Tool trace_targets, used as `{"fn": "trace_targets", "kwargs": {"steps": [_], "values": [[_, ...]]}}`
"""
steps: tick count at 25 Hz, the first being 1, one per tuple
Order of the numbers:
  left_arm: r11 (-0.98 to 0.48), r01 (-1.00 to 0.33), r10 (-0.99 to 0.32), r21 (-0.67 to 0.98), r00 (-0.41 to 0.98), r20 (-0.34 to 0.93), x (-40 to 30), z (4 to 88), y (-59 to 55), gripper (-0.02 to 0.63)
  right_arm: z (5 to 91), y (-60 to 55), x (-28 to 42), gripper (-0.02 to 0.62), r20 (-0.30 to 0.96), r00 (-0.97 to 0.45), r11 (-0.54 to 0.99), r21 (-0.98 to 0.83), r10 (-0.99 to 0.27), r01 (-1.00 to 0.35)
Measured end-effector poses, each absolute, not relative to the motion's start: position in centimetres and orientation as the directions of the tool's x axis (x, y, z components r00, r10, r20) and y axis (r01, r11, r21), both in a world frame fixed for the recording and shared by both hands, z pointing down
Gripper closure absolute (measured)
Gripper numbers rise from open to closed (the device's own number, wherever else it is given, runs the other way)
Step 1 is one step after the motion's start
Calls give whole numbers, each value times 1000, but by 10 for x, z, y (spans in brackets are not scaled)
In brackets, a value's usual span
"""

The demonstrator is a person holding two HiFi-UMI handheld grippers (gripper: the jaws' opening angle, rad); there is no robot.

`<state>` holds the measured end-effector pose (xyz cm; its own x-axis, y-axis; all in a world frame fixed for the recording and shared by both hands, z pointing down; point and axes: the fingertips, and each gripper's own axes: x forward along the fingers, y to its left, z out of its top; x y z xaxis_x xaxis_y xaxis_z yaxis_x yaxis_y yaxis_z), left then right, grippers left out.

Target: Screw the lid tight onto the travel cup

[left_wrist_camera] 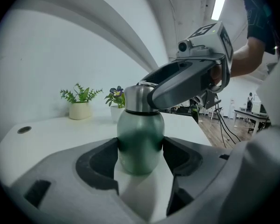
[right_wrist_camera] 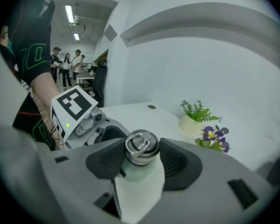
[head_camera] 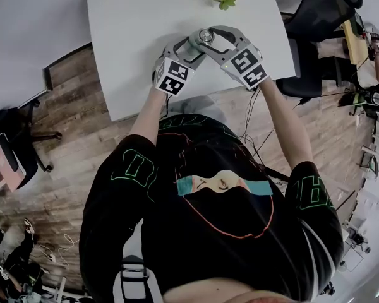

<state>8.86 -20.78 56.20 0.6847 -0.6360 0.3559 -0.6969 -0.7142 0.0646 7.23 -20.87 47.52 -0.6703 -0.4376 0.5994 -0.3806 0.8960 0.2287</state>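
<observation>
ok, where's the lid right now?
Right gripper view, centre: the lid sits on the green travel cup, pinched between the fingers of the right gripper, with the purple flowers to its right.

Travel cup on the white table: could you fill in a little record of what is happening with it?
travel cup: green, upright on the white table
lid: steel, on top of the cup
left gripper: jaws clamped on the cup's body
right gripper: jaws clamped on the lid
behind: a green potted plant and a pot of purple flowers
</observation>
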Motion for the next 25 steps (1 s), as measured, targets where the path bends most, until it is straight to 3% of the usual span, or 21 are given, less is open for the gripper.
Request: {"fn": "trace_targets", "kwargs": {"steps": [5, 12, 19, 25], "values": [[-708, -704, -642, 61, 677, 359, 89, 562, -208, 293, 474, -212, 75, 364, 538, -582, 768, 221, -610, -601], [-702, -711, -652, 48, 668, 359, 88, 561, -208, 291, 473, -213, 76, 364, 497, -463, 616, 201, -734, -761], [-695, -718, -659, 25, 651, 377, 89, 562, -209, 287, 471, -212, 77, 359, 492, -535, 664, 123, -686, -738], [-771, -636, -561, -42, 645, 519, 80, 563, -197, 287, 473, -208, 75, 342, 513, -601, 716, 39, -613, -697]]}}
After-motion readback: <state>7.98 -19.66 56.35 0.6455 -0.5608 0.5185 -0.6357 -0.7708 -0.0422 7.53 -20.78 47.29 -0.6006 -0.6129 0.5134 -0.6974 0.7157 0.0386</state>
